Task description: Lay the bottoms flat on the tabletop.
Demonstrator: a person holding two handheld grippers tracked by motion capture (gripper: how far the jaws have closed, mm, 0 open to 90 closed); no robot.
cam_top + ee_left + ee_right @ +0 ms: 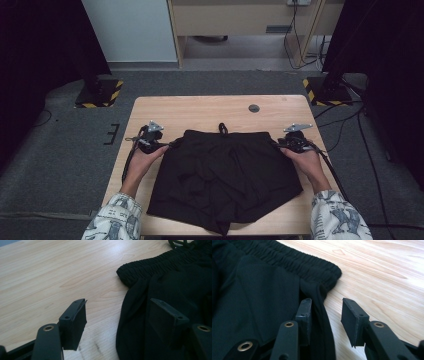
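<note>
Black shorts (225, 175) lie flat on the wooden table (200, 107), the elastic waistband at the far side and the legs toward the person. A drawstring loop (222, 128) sticks out past the waistband. My left gripper (172, 145) is at the left waistband corner. In the left gripper view its jaws (117, 305) stand wide apart, one over bare wood, the other over the shorts (175, 277), with the side edge between them. My right gripper (276, 144) is at the right waistband corner. Its jaws (326, 302) straddle the side hem of the shorts (262, 285) with a gap showing.
A small round black cap (254, 108) sits in the tabletop near the far edge. Two stand bases with yellow-black stripes (97, 94) (327, 91) rest on the grey floor beyond the table's far corners. Cables trail across the floor on the right.
</note>
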